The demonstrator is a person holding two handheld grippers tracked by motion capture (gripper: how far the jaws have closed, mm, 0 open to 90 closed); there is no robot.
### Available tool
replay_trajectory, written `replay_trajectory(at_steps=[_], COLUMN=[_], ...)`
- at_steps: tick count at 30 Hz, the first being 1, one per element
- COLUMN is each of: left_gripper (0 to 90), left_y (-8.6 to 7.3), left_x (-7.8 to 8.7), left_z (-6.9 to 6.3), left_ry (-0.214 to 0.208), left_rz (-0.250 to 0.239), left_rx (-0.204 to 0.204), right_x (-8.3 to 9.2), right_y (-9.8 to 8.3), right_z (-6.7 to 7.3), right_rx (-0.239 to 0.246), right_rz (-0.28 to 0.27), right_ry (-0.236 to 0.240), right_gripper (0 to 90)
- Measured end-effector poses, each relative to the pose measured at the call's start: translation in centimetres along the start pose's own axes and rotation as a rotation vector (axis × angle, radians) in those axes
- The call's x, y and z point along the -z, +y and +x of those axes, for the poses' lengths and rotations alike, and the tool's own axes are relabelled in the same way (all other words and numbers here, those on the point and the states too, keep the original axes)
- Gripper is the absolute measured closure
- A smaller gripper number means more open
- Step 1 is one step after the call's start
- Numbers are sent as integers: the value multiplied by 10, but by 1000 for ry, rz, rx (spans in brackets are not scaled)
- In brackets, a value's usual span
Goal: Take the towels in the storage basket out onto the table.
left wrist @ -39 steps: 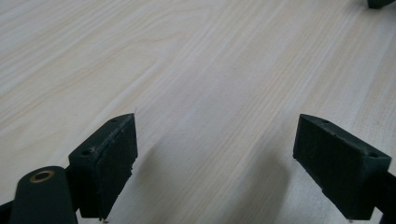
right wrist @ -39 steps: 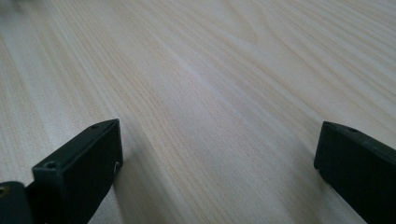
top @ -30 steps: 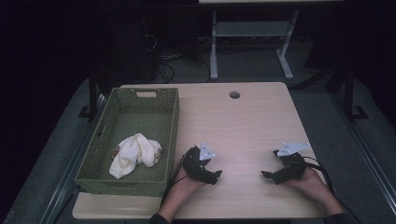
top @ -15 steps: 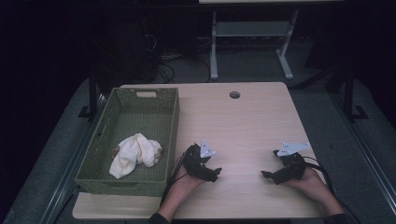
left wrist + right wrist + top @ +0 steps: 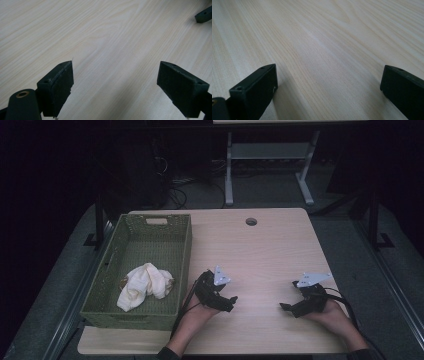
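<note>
My left gripper [image 5: 231, 300] rests low on the light wooden table [image 5: 260, 250], just right of a green woven basket [image 5: 182, 250]. Its jaws stand wide apart over bare wood in the left gripper view [image 5: 116, 85], open and holding nothing. My right gripper [image 5: 285, 307] lies near the table's front right, also open with bare wood between its jaws [image 5: 328, 87]. A crumpled cream cloth [image 5: 145, 282] lies inside the basket toward its near end. A tip of the right gripper's jaw [image 5: 203, 16] shows at the top right of the left gripper view.
A round cable hole [image 5: 251, 221] sits near the table's far edge. Behind the table stands a metal desk frame [image 5: 265, 165] with cables on the dark floor. Metal rails run along both sides of the table.
Both hands have stayed nearly in place; the left gripper shifted very slightly. The cloth and basket have not moved.
</note>
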State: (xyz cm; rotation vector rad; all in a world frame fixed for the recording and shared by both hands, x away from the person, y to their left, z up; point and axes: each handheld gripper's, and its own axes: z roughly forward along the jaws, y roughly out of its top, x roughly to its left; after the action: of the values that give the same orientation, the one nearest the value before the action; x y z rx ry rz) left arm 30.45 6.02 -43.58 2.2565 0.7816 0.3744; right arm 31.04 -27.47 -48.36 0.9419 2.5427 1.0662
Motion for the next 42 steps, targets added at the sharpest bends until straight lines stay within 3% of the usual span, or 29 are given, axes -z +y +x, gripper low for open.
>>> replay_trajectory(at_steps=[6, 23, 42], left_gripper=[133, 132, 132], left_y=[5, 18, 39], left_x=[5, 12, 29], left_z=[2, 3, 8], left_ry=[8, -1, -74], left_rz=[2, 10, -36], left_rx=[-12, 16, -12], right_x=[0, 0, 0], right_y=[0, 0, 0], right_z=[0, 0, 0], right_rx=[1, 0, -2], right_rz=[0, 0, 0], right_ry=[0, 0, -1], right_gripper=[8, 8, 8])
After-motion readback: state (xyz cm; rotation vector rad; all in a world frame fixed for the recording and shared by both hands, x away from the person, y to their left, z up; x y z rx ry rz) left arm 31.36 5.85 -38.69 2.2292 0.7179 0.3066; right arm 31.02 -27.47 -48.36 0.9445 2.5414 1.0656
